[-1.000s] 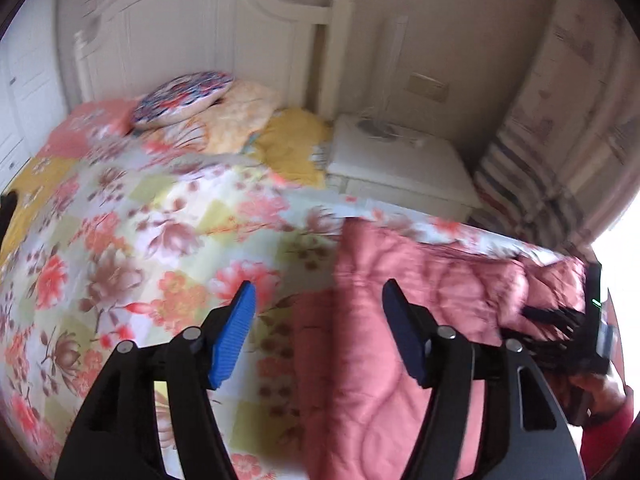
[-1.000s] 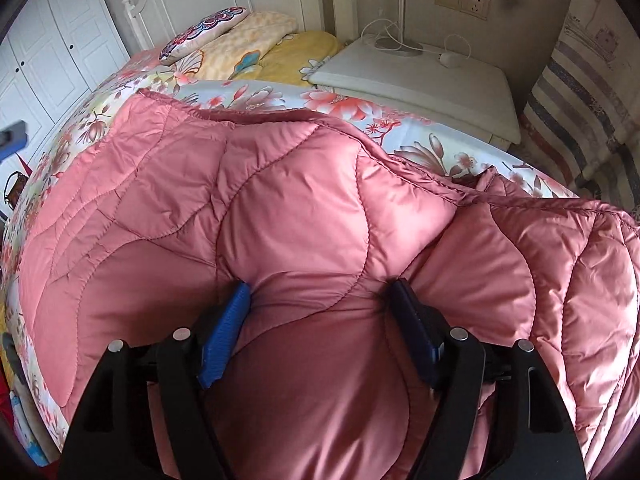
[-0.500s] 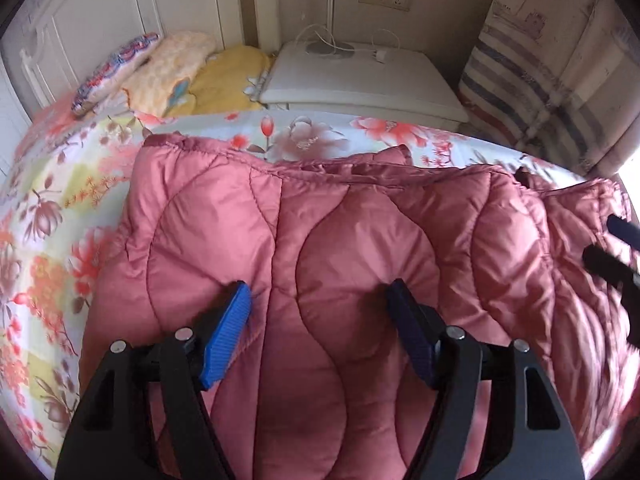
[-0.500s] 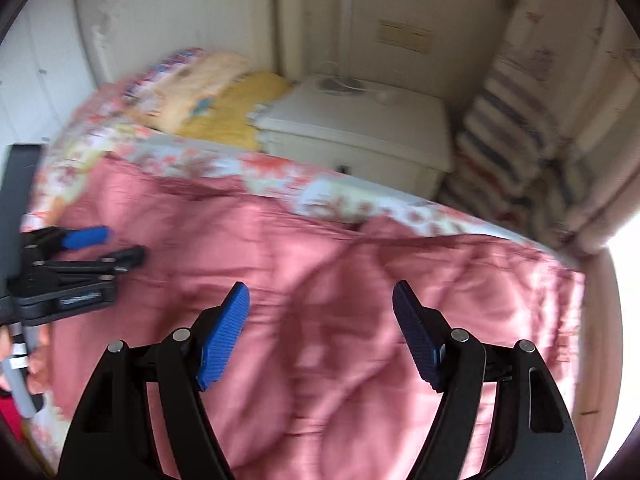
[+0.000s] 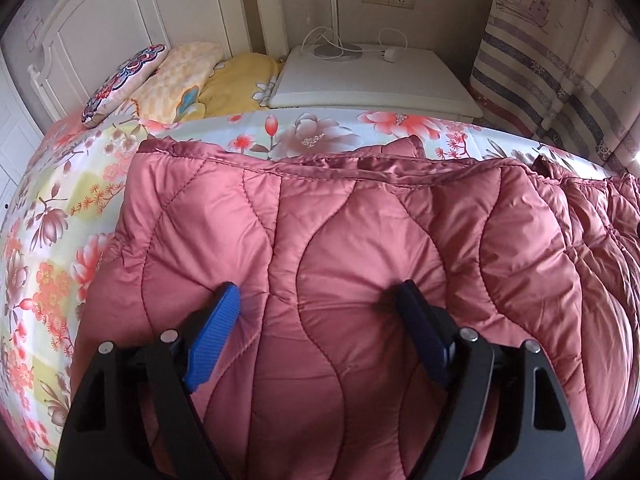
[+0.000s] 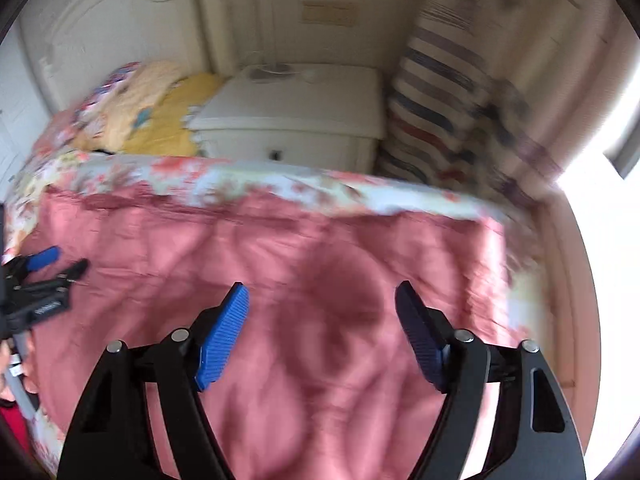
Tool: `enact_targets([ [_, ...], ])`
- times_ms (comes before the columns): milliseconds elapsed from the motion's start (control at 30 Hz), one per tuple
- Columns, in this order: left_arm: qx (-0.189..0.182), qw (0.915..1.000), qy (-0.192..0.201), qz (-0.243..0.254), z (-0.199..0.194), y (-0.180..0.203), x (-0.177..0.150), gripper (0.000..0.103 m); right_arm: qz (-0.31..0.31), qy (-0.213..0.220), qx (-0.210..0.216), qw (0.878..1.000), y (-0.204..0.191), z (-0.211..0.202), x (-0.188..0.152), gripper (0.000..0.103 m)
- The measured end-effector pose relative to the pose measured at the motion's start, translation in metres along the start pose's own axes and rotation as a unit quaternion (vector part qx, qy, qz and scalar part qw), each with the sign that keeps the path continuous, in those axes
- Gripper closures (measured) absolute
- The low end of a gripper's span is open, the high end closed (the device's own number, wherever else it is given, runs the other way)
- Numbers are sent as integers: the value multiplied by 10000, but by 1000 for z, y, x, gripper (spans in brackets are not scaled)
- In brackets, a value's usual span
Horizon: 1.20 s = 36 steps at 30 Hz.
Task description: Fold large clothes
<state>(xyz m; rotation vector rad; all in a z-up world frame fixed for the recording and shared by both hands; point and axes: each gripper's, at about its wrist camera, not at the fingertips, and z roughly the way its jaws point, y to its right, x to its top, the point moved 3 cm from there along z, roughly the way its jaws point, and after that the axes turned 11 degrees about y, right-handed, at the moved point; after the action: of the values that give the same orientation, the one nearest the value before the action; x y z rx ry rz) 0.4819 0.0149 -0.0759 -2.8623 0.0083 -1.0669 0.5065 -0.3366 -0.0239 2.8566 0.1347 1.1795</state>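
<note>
Your left claw (image 5: pixel 318 304) is spread wide, its blue pads (image 5: pixel 212 340) pressed down into the pink quilted coat (image 5: pixel 360 240), not pinching any fabric. The coat lies across the bed (image 5: pixel 56 208) on the floral sheet, its far hem near the bed's edge and its right part bunched toward the side. From here I'd say the risk is slippage: the shell looks slick and puffy, so if you drag with the pads spread, the top layer may slide over the one beneath and skew the fold. Press too hard and the padding may spring back once you lift.

Your right claw (image 6: pixel 322 308) hangs spread above the coat, apparently touching nothing; its view is blurred, so placing it precisely looks chancy. Reach for the right edge carelessly and you could tug the coat off the side of the bed.

No containers show. The nightstand (image 5: pixel 372 76) beyond the bed carries only a lamp base (image 5: pixel 336 50) and a charger cable.
</note>
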Motion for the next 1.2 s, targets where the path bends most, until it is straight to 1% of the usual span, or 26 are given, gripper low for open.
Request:
enact_targets([
  [33,-10,10000,0,-6,0,0,0,22,125,-238,-121,9996,14,12,-9,28],
  [67,-12,10000,7,-6,0,0,0,22,204,-371,-153,9990,20,22,-17,25],
  [100,-7,10000,11,-2,0,0,0,22,345,-441,-3,9984,28,38,-27,23],
  [133,-10,10000,18,-6,0,0,0,22,401,-369,107,9985,29,44,-30,19],
  [167,-12,10000,24,-6,1,-1,1,22,412,-319,152,9985,30,47,-30,19],
  [200,-3,10000,33,8,1,-1,1,22,368,-346,114,9987,29,44,-26,19],
  [233,10,10000,38,23,1,0,1,22,312,-324,75,9990,29,39,-22,24],
  [267,12,10000,50,27,0,0,1,22,245,-222,-2,9995,29,28,-19,26],
  [300,7,10000,67,24,0,0,1,22,170,-5,-82,9998,26,7,-16,26],
  [333,2,10000,80,19,0,0,1,22,95,171,-42,9998,21,-9,-17,26],
  [400,3,10000,98,16,-1,1,0,22,-263,424,318,9982,0,-43,-28,26],
  [433,9,9999,111,20,-1,1,0,21,-544,538,546,9956,-17,-60,-39,26],
  [467,8,9999,122,20,-1,1,0,21,-751,605,665,9931,-31,-69,-48,26],
  [533,0,9999,145,11,-1,1,-1,21,-1052,530,772,9900,-54,-72,-70,26],
  [600,-21,9999,160,-10,-1,1,-1,21,-1338,245,566,9891,-69,-49,-92,25],
  [667,11,9999,167,-8,-3,-1,-1,21,-1134,258,647,9911,-66,-29,-103,22],
  [733,15,9999,154,-25,-11,-3,-2,21,-942,145,824,9920,-59,-29,-97,21],
  [800,-55,9996,208,-190,-28,-8,-4,22,-1005,62,855,9912,-56,-29,-95,20],
  [900,-210,9984,394,-357,-63,-6,-8,22,-926,134,896,9916,-53,-24,-95,18],
  [967,-279,9979,575,-106,-77,12,-10,21,-903,189,875,9919,-56,-24,-97,17],
  [1000,-220,9980,592,53,-78,23,-11,21,-904,197,859,9920,-56,-25,-98,17],
  [1067,-276,9988,385,138,-65,38,-14,21,-868,214,894,9920,-58,-30,-99,17],
  [1100,-225,9993,246,153,-53,42,-16,21,-774,295,966,9919,-53,-37,-97,18],
  [1133,-111,9997,171,165,-44,43,-19,20,-635,390,1018,9920,-49,-47,-100,18],
  [1167,-60,9996,182,187,-40,44,-22,17,-436,512,1087,9918,-42,-57,-100,18],
  [1200,9,9993,270,274,-39,45,-24,15,-99,690,1274,9894,-27,-75,-101,17],
])
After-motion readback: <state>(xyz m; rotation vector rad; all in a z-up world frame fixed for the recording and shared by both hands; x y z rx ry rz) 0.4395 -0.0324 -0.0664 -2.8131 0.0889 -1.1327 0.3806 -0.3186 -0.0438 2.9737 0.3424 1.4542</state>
